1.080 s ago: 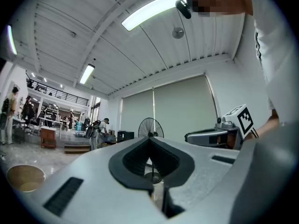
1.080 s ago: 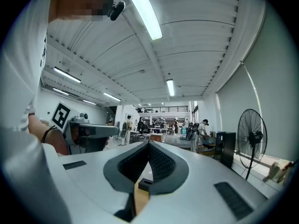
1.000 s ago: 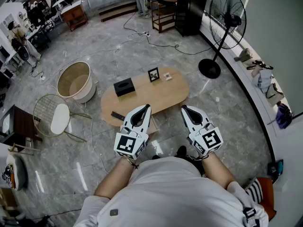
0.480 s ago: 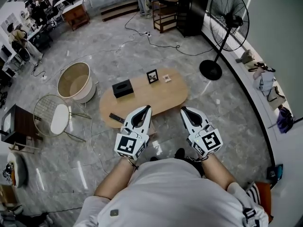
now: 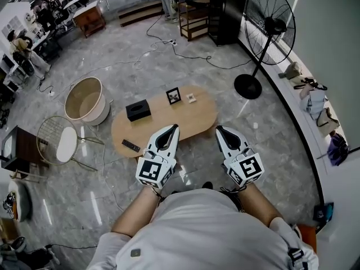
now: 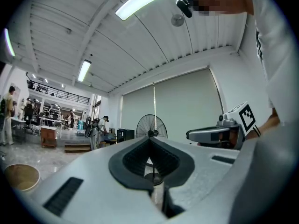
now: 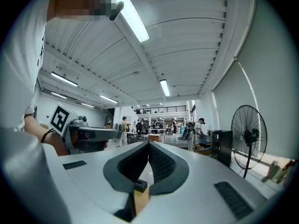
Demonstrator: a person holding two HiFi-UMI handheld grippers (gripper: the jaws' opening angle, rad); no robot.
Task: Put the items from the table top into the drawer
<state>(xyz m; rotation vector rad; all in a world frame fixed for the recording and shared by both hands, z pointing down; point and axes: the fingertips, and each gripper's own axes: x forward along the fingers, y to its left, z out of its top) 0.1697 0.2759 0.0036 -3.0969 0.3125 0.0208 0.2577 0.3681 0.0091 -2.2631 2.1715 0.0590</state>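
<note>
**Head view.** All the items are on the oval wooden surface [image 5: 185,122], so I judge the task has not begun. A black box [image 5: 138,111] sits at the far edge towards the left end. A picture frame [image 5: 174,96] stands at the middle of the far edge, with a small white item [image 5: 192,98] just beside it to the right. A dark remote [image 5: 130,145] lies at the near edge of the left end. I can't make out a drawer from here, so it has to be found and opened first, and then all four things put in. The left tongs [image 5: 173,128] and right tongs [image 5: 220,130] are held level in front of the person, short of the near edge and touching nothing.

**Left gripper view.** The left tongs [image 6: 150,141] are closed tip to tip and empty. Through the loop behind the tips only a standing fan [image 6: 151,125] shows, across the room.

**Right gripper view.** The right tongs [image 7: 148,144] are also fully closed and hold nothing. A sliver of tan with a small dark block shows in the slit below, probably the surface and the box, well off.

**Writing.** No brand or label can be read. The cubes carry only black-and-white square patterns.
</note>
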